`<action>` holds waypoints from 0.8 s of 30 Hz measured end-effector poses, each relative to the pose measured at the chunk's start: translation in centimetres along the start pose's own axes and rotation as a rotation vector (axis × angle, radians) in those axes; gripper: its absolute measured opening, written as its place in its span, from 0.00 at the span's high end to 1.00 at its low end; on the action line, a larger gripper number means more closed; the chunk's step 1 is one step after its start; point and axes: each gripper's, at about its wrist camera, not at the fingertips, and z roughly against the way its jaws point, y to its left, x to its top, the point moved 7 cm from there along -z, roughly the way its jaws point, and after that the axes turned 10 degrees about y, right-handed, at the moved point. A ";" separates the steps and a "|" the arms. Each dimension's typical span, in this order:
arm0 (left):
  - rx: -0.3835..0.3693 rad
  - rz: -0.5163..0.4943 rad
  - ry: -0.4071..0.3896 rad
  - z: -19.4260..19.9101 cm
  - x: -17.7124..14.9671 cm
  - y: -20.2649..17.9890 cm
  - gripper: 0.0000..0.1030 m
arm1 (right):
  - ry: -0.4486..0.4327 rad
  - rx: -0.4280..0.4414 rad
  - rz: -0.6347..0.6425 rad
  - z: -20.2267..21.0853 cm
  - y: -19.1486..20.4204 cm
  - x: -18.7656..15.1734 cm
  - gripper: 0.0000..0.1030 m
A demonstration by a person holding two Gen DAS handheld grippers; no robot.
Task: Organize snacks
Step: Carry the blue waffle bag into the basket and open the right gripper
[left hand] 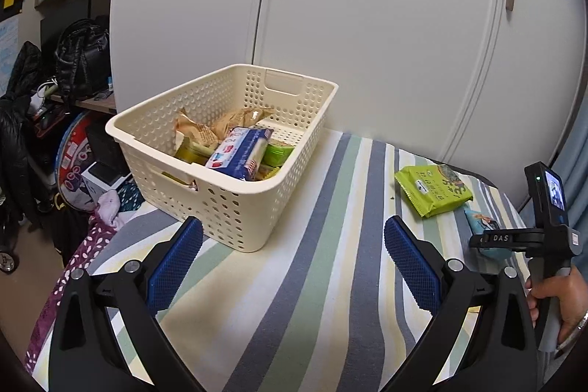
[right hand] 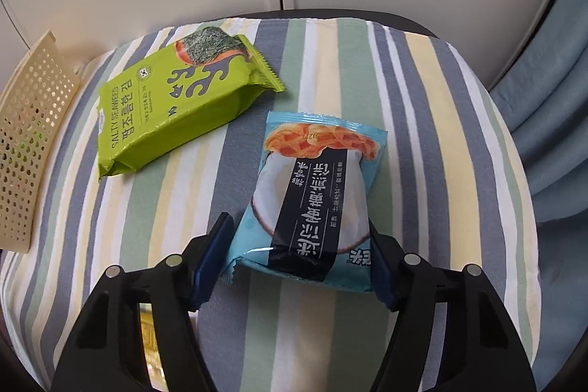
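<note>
A cream perforated basket [left hand: 235, 219] stands on the striped cloth [left hand: 312, 300] and holds several snack packets, among them a blue-and-white one [left hand: 239, 151]. My left gripper [left hand: 293, 225] hangs open just in front of it, nothing between its blue pads. To the right lie a green seaweed packet [left hand: 433, 190] [right hand: 176, 105] and a light blue coconut snack packet [right hand: 316, 186] [left hand: 481, 221]. My right gripper [right hand: 297, 226] is open and straddles the near end of the blue packet, which lies flat on the cloth. The right pad touches its edge; a small gap shows at the left pad.
White wardrobe doors [left hand: 367, 24] rise right behind the table. A blue curtain [right hand: 544, 120] hangs at the right. Black bags [left hand: 81, 57] and floor clutter fill the left side beyond the table edge. A hand [left hand: 555, 300] holds the right tool's handle. The basket's side [right hand: 33, 120] shows at far left.
</note>
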 end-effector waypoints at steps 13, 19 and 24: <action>-0.047 0.084 -0.001 0.0 -0.1 1.4 0.03 | -0.104 0.238 0.006 7.0 3.7 -1.1 0.39; -0.035 0.089 -0.039 1.0 -0.1 1.5 0.03 | -0.167 0.339 0.127 11.8 12.1 -0.2 0.40; -0.021 0.129 -0.083 1.9 0.1 2.4 0.03 | -0.187 0.417 0.245 14.7 20.7 1.1 0.41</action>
